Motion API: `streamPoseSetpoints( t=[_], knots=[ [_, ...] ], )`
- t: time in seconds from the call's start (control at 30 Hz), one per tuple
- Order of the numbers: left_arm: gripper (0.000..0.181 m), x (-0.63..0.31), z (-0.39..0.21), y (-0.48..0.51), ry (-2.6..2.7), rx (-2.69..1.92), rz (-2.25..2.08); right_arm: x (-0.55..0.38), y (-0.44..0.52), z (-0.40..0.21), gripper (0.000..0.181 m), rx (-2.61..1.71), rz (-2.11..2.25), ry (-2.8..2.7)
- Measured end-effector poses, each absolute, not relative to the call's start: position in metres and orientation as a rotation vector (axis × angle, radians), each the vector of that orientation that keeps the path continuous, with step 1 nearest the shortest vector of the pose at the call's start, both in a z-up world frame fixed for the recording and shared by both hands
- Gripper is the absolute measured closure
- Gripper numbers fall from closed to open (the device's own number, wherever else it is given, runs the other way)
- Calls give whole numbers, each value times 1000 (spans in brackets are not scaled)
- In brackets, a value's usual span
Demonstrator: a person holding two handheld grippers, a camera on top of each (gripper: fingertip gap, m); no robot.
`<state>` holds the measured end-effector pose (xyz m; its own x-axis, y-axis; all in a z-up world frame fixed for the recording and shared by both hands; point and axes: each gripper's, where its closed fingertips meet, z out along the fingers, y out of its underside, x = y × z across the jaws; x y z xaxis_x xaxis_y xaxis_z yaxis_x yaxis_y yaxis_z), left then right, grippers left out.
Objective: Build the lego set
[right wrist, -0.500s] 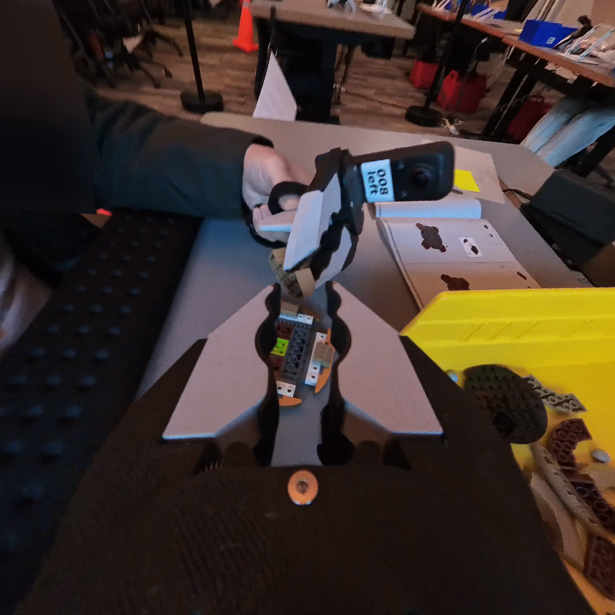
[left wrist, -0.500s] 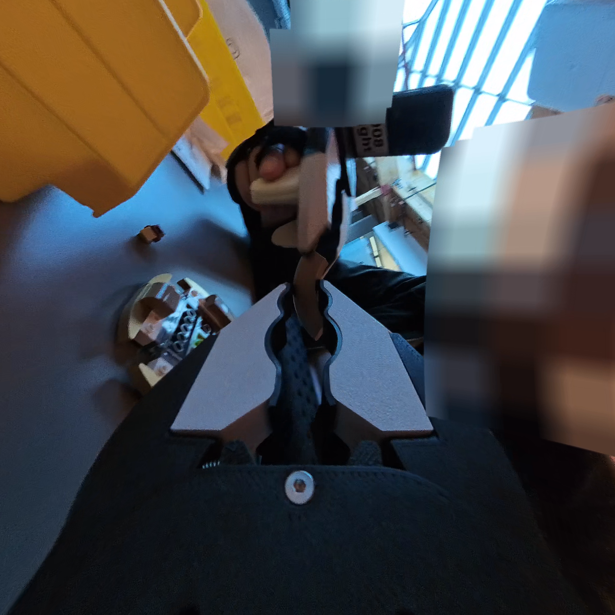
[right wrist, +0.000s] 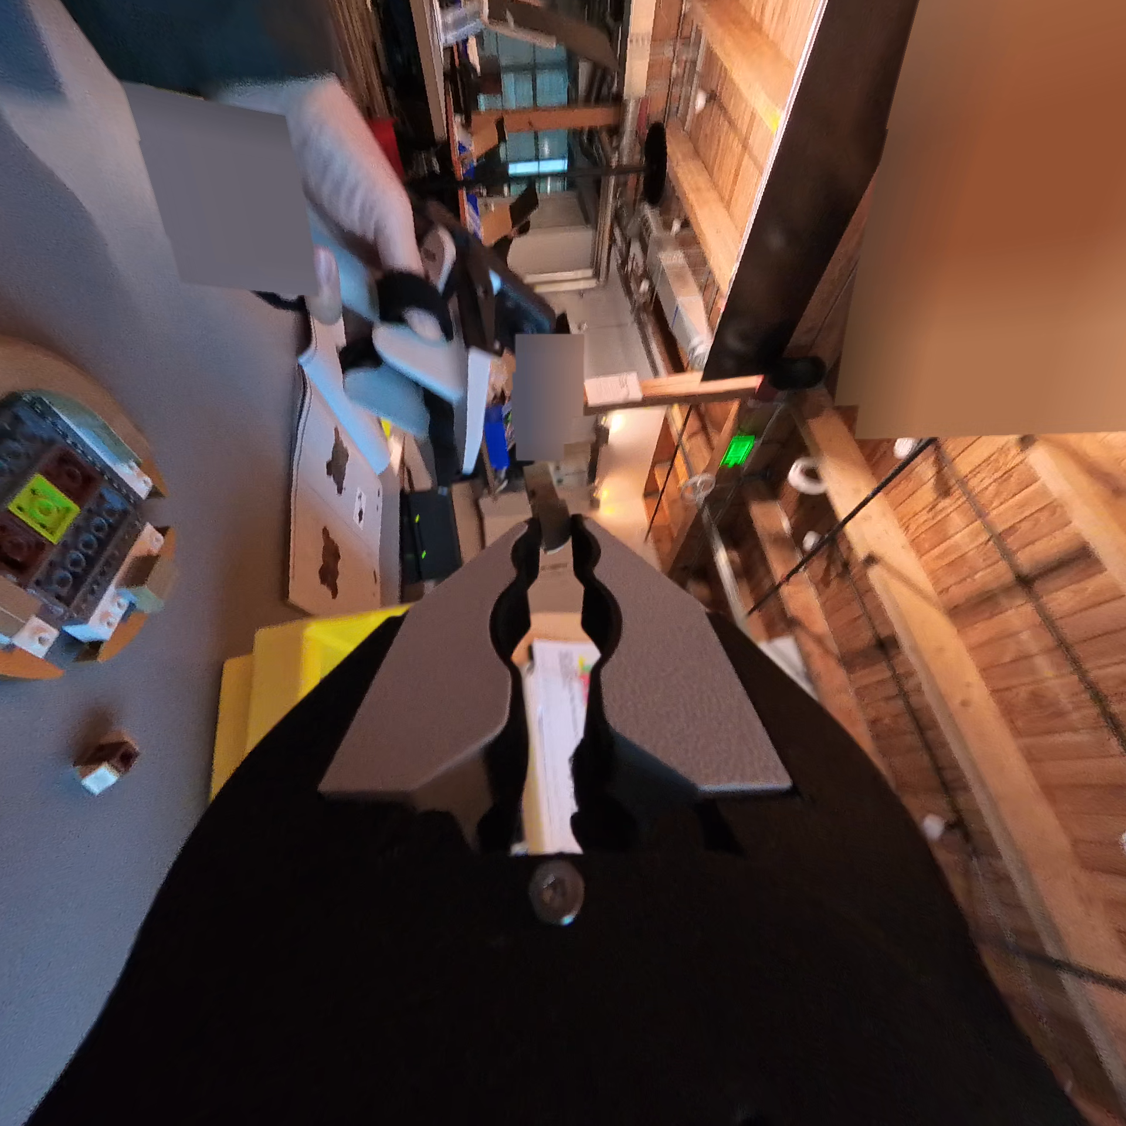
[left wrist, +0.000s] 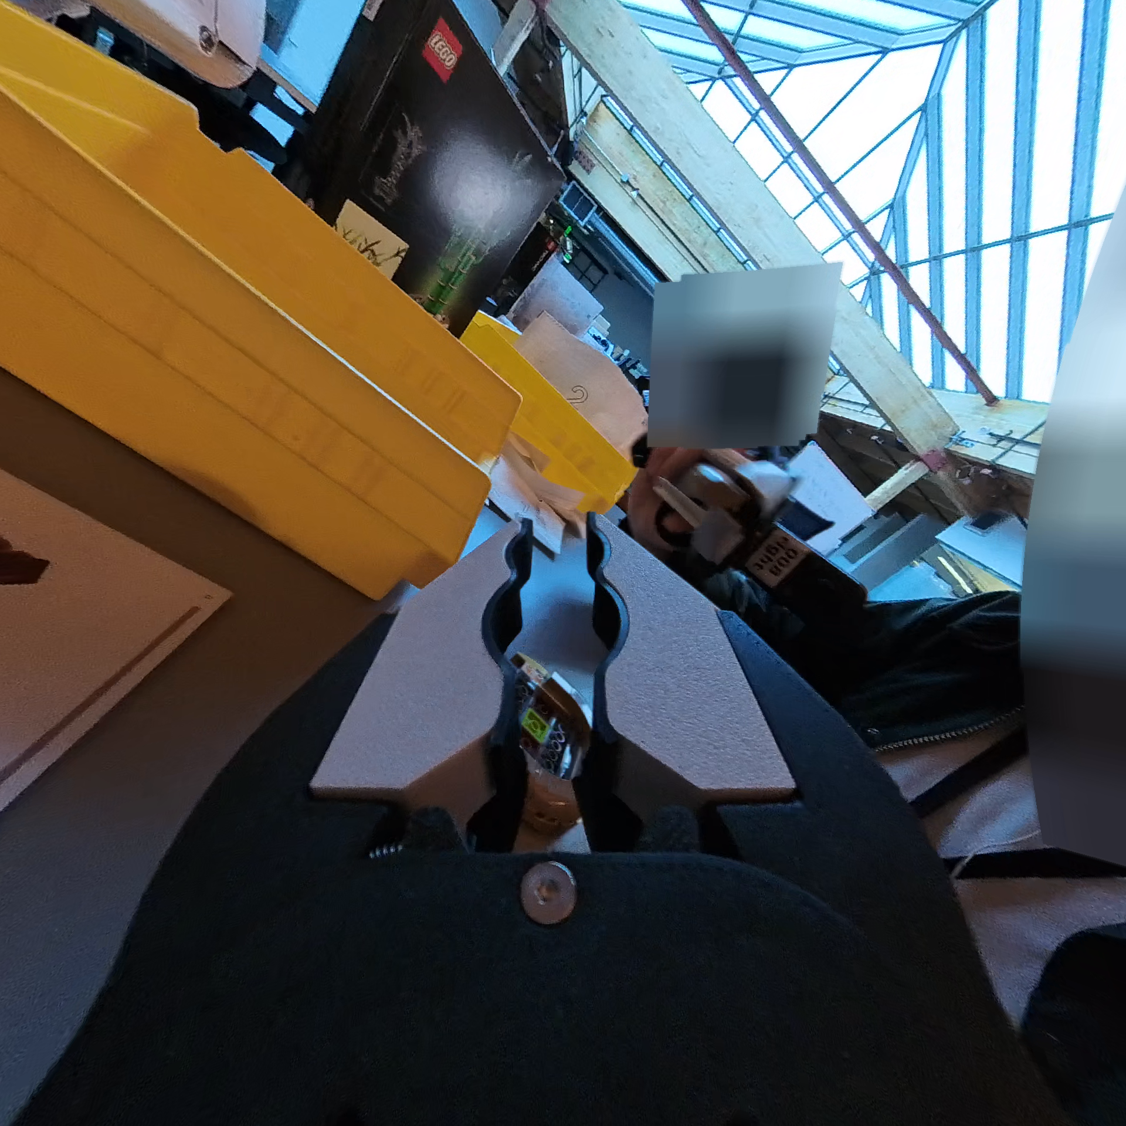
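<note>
While tilted, left gripper (left wrist: 557, 536) gapes — right gripper (right wrist: 554, 530) sideways.

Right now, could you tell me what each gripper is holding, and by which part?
The right gripper pinches a slim tan piece by its near end. The left gripper is open, holding nothing.

Grey table (right wrist: 231, 378): bin (left wrist: 256, 341), booklet (right wrist: 332, 518)

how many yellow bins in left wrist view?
2. Large yellow bin on the table at upper left; smaller yellow bin behind it, near centre, partly hidden. More may sit out of frame.
</note>
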<state>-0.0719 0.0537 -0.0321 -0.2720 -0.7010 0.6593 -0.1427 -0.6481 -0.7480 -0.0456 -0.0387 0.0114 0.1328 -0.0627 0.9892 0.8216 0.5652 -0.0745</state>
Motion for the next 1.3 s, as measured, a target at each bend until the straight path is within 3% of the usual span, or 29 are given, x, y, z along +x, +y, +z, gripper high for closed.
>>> streamPoseSetpoints(
  t=[0.2, 0.27, 0.3, 0.47, 0.57, 0.67, 0.93, 1.1, 1.2, 1.3],
  knots=[
    [167, -62, -50, 42, 1132, -1686, -1950, 76, 51, -36, 173, -1556, -665, -884],
    [167, -59, -60, 40, 1197, -1722, -1848, 94, 60, -49, 150, -1691, -631, -793],
    [167, -58, -66, 41, 1228, -1738, -1763, 101, 61, -56, 150, -1763, -640, -769],
    [166, -70, -108, 86, 1352, -1809, -883, 57, 40, -73, 170, -1792, -313, -960],
    [174, -86, -115, 114, 1356, -1747, -400, 13, 3, -102, 170, -1880, -23, -1224],
    [178, -92, -121, 123, 1357, -1731, -196, 5, -13, -127, 168, -2023, 70, -1301],
    [175, -96, -129, 127, 1361, -1778, -150, 20, -18, -158, 158, -2277, 244, -1203],
    [175, -92, -128, 122, 1351, -1791, -227, 18, -19, -158, 172, -2276, 305, -1197],
    [175, -74, -112, 98, 1323, -1771, -563, -1, -14, -126, 173, -2092, 417, -1146],
    [176, -55, -67, 46, 1342, -1581, -1155, -35, -28, -65, 173, -1860, 866, -984]
  ],
)
